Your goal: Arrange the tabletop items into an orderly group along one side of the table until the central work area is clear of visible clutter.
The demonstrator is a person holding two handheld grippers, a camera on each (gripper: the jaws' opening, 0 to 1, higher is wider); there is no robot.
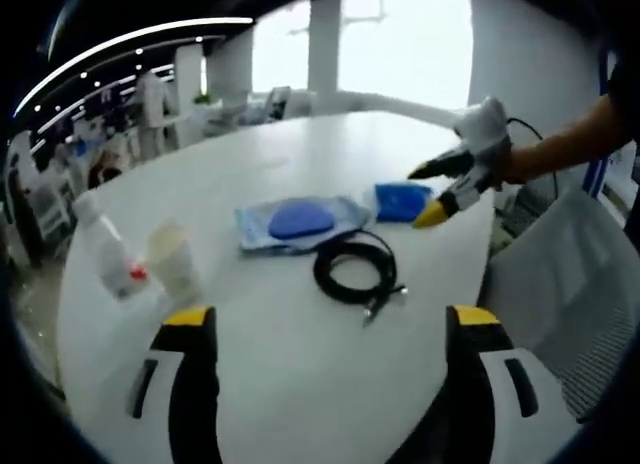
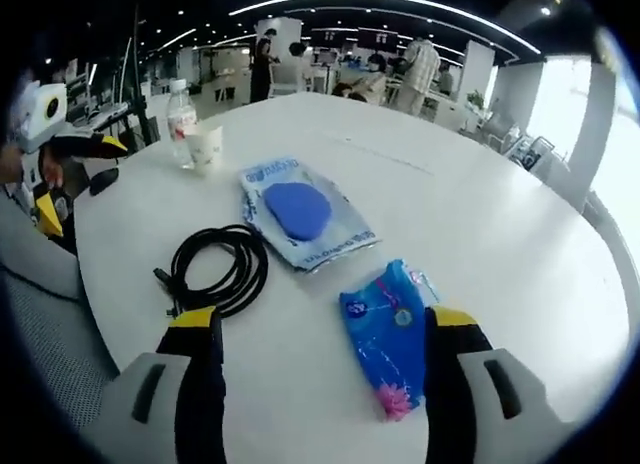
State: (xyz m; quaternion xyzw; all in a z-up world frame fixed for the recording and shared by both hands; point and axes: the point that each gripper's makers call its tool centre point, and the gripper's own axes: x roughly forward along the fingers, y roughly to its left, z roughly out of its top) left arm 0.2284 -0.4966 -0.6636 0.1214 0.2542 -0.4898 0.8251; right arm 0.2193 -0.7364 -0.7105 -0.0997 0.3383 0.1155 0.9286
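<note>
Both tools stand with jaws spread and nothing between them. In the left gripper view the left tool [image 1: 330,329] hovers over the near edge of the white worktop [image 1: 300,384]; in the right gripper view the right tool [image 2: 320,329] hangs just above a blue patterned packet [image 2: 385,334], whose near end lies between its jaws without visible contact.

Beyond the packet lies a coiled black cable [image 2: 215,269], and next to that a clear bag holding a blue pad [image 2: 298,209]. Farther back, near the worktop's far edge, a white paper cup [image 2: 205,144] stands just beside a clear bottle [image 2: 180,109] with a red-marked label. All five sit apart from one another across the middle of the worktop.

A grey mesh chair [image 1: 570,284] stands by the worktop's edge. Around it is an open office: ceiling light strips, white columns, bright windows, desks and several people standing at the back.
</note>
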